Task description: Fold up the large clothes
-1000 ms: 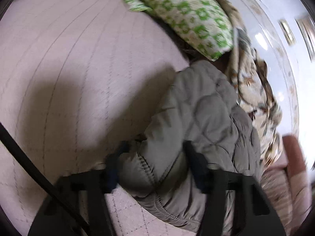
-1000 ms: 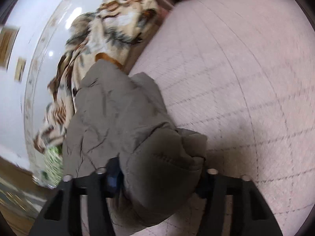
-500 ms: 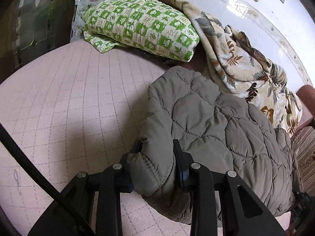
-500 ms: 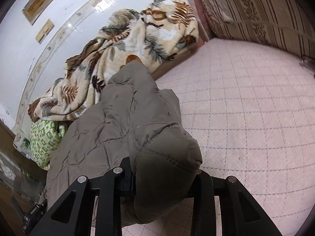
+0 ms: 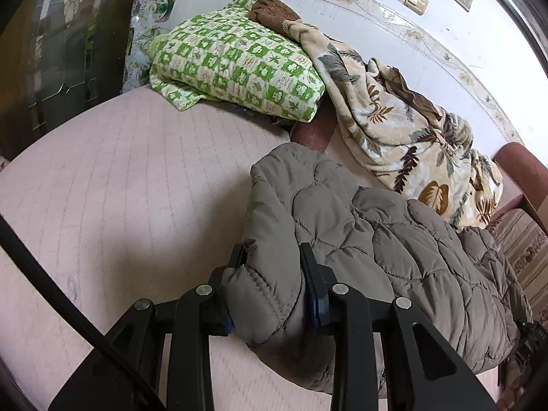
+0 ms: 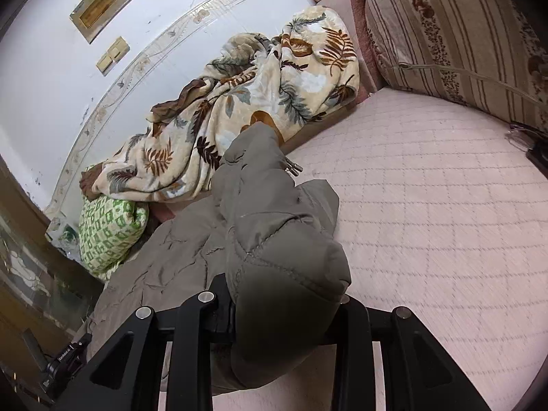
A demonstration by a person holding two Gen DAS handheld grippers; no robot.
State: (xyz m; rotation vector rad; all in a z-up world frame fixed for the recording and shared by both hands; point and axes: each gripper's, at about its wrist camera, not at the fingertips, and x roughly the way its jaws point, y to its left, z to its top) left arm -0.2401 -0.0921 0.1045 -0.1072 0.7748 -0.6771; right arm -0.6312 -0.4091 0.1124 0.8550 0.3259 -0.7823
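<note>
A grey-olive quilted puffer jacket [image 5: 376, 239] lies bunched on the pink quilted bed cover [image 5: 120, 188]. My left gripper [image 5: 272, 257] is shut on a thick edge of the jacket at its left end. In the right wrist view the jacket [image 6: 260, 226] stretches away toward the wall, and my right gripper [image 6: 287, 294] is shut on a padded bulge at its other end. The bulge hides the right gripper's fingertips. A metal zip pull [image 6: 293, 167] sticks out near the jacket's far end.
A green checked pillow [image 5: 236, 65] and a crumpled leaf-print blanket [image 5: 404, 126] lie along the white wall behind the jacket. A striped cushion [image 6: 455, 34] stands at the bed's right end. A dark glass door [image 5: 58, 51] is at the left. Pink cover [image 6: 445, 205] spreads right.
Both grippers have tilted up and steadied, still gripping the jacket. The jacket has settled lower and spread along the bed; pillow, blanket and wall have come into fuller view.
</note>
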